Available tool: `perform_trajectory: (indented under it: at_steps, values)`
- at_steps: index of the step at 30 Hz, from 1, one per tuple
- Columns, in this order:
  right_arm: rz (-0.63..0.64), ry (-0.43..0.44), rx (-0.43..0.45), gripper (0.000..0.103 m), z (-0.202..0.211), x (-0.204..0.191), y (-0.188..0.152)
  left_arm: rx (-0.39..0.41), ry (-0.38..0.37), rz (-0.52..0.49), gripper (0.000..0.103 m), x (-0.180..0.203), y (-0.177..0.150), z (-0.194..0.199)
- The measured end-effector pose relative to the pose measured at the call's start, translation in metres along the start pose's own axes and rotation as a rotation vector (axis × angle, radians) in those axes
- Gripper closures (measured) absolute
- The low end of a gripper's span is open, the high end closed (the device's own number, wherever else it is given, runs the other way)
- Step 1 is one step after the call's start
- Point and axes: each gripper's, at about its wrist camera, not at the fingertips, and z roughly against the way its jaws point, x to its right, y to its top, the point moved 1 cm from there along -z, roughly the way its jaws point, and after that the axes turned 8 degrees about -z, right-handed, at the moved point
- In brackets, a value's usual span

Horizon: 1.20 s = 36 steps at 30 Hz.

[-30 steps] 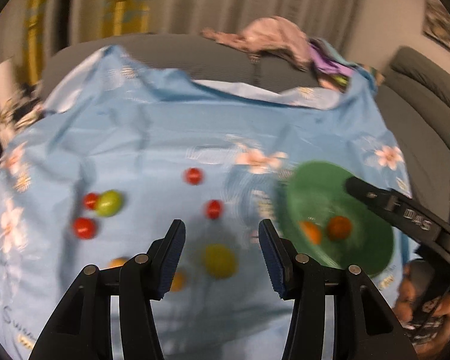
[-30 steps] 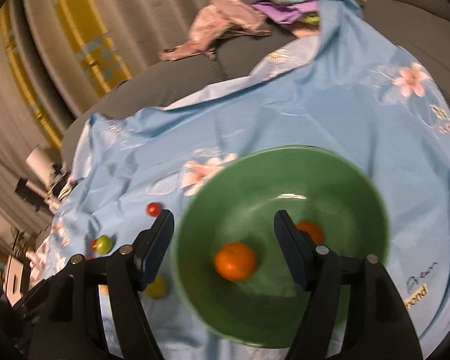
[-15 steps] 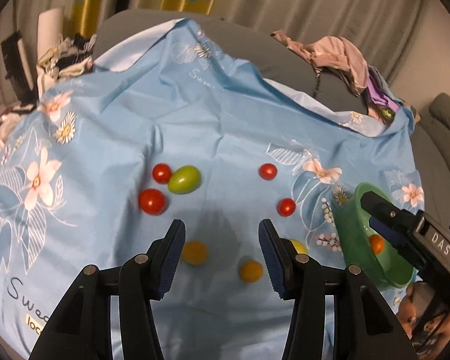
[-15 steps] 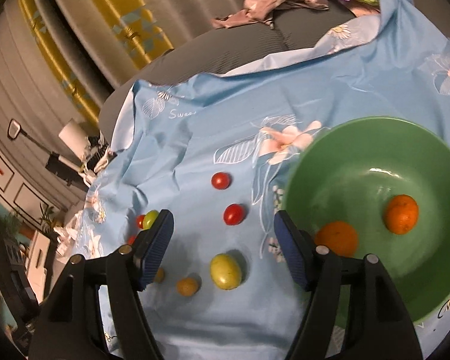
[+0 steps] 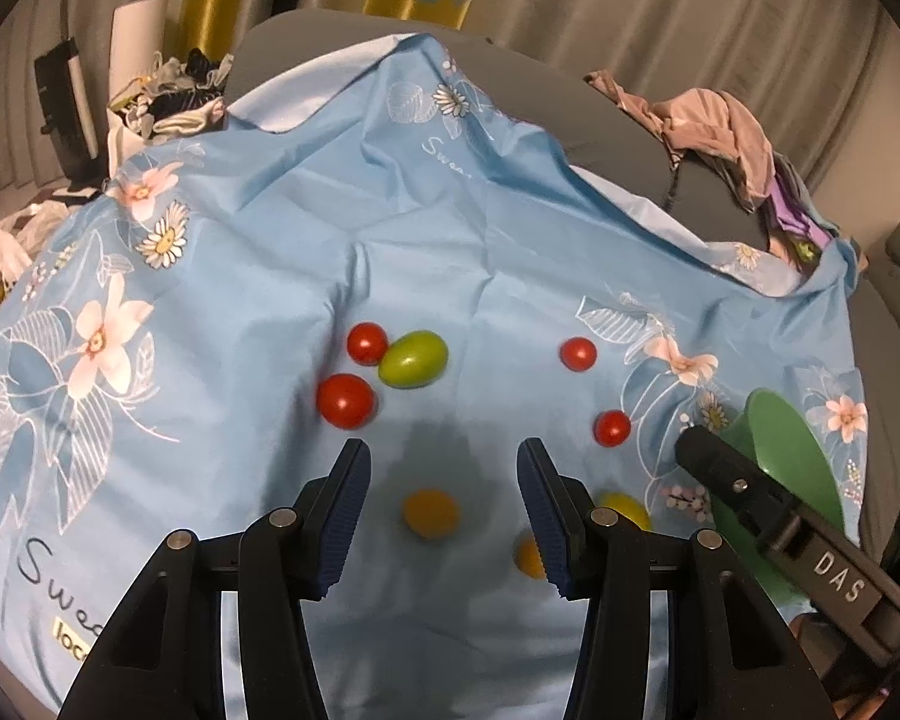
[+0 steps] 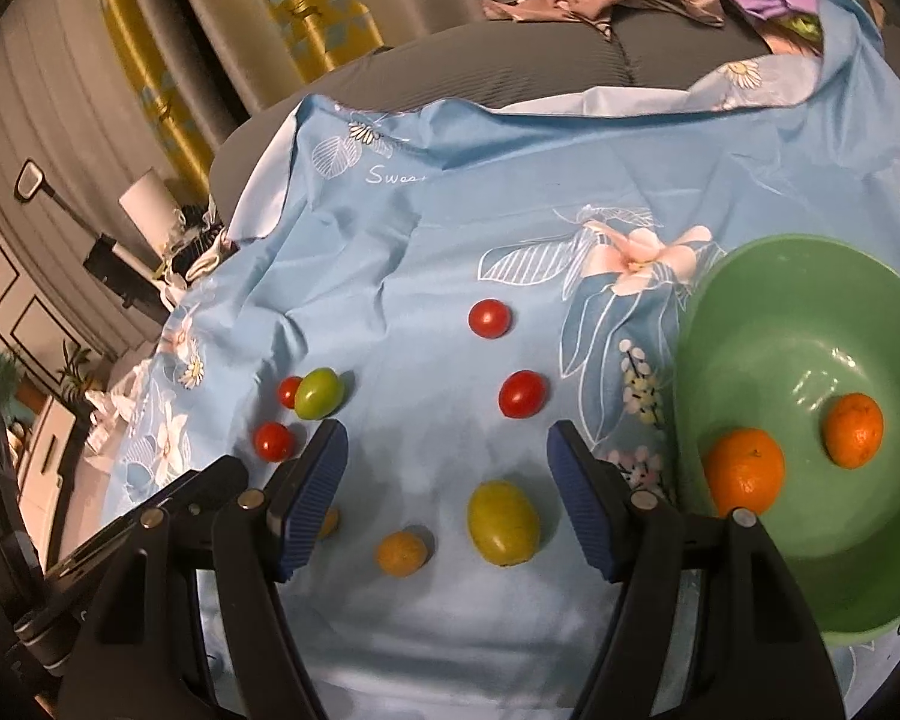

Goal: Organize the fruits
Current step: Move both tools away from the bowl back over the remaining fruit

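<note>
On cloth (image 6: 426, 252), small glossy fruits (image 6: 503, 523)

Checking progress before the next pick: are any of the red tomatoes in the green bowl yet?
No. The green bowl holds only two oranges, while the red tomatoes all lie on the blue cloth.

Ahead of my left hand-held gripper (image 5: 441, 483) the blue cloth (image 5: 258, 276) lies bare up to a green fruit (image 5: 413, 358) and red tomatoes (image 5: 345, 400). To its right, my right hand-held gripper (image 6: 447, 468) and the green bowl (image 6: 750, 276) crowd the way.
</note>
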Motion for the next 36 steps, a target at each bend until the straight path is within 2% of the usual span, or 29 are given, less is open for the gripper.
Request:
perform_trajectory:
  at_steps: [14,29,36]
  values:
    - [0.001,-0.008,-0.004,0.038,0.0,-0.001,-0.001,-0.021,0.016,-0.026,0.053,0.009,-0.005,-0.008]
    - [0.01,-0.06,-0.064,0.039,-0.012,0.001,-0.007,-0.049,0.018,-0.031,0.053,0.01,-0.008,-0.015]
    - [0.005,-0.054,-0.073,0.04,-0.014,0.002,-0.006,-0.044,-0.009,-0.011,0.053,0.008,-0.008,-0.015]
